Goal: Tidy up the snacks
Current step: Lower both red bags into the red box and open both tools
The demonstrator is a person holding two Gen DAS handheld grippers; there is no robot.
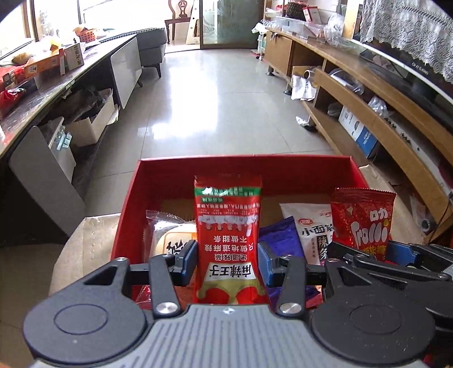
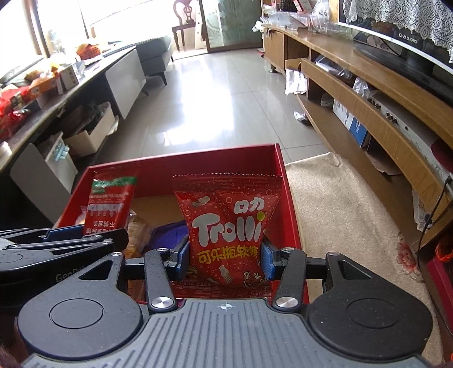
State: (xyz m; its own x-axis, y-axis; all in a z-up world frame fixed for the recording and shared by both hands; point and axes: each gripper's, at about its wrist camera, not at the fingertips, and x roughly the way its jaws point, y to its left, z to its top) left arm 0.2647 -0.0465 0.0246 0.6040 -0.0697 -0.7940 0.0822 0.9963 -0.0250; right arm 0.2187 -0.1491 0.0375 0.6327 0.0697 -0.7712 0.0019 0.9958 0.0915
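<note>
My left hand-held gripper [image 1: 228,261] pinches the tall red spicy-strip packet [image 1: 228,237] upright over the open red cardboard box [image 1: 243,167]; at three o'clock, my right hand-held gripper [image 2: 225,259] clamps the red Trolli gummy bag [image 2: 228,226], both poised above the box so they drop in beside the snacks already inside.

Floor [image 1: 226,93]: pale glossy tiles, strong daylight glare.
Glass door [image 1: 226,22]: far end of the floor.
Sofa [image 1: 151,48]: grey, left of the door.
Wooden shelf unit [image 2: 368,93]: along the floor's right side.
Rug [image 2: 348,203]: beige, beside the shelf unit.
</note>
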